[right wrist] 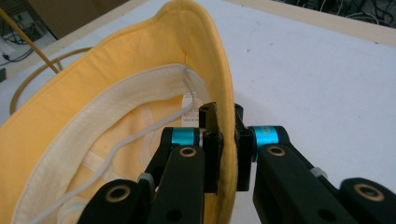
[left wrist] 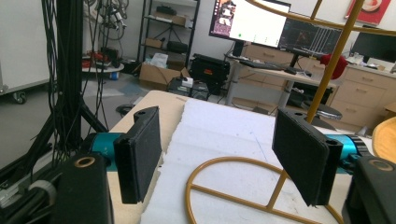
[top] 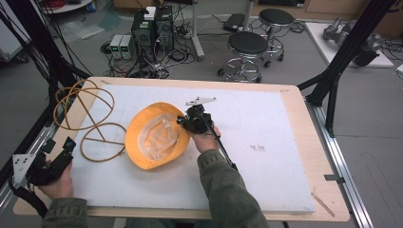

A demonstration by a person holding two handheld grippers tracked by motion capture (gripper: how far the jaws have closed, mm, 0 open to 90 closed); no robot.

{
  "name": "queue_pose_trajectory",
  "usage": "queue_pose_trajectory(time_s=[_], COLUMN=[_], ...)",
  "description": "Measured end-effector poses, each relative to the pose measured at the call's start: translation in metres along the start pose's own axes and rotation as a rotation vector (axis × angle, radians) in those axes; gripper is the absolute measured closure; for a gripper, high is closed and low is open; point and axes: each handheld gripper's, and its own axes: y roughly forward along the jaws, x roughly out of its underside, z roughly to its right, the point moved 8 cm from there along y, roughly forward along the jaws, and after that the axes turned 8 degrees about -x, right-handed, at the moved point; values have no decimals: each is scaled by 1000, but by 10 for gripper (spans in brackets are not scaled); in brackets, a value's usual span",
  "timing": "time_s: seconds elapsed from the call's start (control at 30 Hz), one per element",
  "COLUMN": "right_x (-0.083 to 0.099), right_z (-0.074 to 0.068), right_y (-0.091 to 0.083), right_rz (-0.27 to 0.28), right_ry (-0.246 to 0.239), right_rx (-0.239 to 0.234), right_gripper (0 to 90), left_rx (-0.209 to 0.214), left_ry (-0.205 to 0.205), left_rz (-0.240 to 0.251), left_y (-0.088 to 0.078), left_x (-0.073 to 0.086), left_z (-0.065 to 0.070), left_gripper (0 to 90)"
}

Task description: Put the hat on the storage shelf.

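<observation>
Yellow fabric of a hat (top: 154, 137) is seen lying upside down on the white foam board (top: 266, 142) that covers the wooden table (top: 304, 123), its pale lining turned upward. The hat's brim (right wrist: 226, 116) is pinched between the 2 jaws of the right gripper (right wrist: 226, 144), which are pressed onto it from either side near the brim's right edge. A wire frame (top: 88, 121) of orange-yellow hoops is set left of the hat, close beside it. The left gripper (left wrist: 219, 158) is held at the table's near left corner, its 2 jaws spread wide with nothing between them, and part of the wire frame is seen beyond them.
</observation>
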Motion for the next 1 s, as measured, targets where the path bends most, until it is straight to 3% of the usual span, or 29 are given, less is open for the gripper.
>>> queue_pose_trajectory(time_s=[0.23,0.33,0.53,0.73,0.77,0.93,0.97,1.0], right_x=[-13,-20,-27,-39,-39,-47,-52,-52], right_z=[-3,1,4,1,1,-1,-2,-2], right_y=[-9,-18,-27,-36,-36,-41,-44,-44], right_rz=[100,156,202,313,313,406,445,445], right_ry=[-19,-25,-35,-54,-54,-40,-33,-33], right_rx=[3,41,71,86,86,56,40,40], right_gripper=[863,862,863,863,863,863,863,863], left_rx=[1,3,4,6,6,8,8,7], left_ry=[0,1,0,0,0,-6,-10,-12], left_rz=[0,-1,0,0,0,1,0,-1], left_y=[0,0,1,1,1,1,1,1], left_x=[0,0,0,0,0,0,0,1], left_z=[1,1,1,2,2,2,2,1], left_gripper=[329,329,329,329,329,329,329,329])
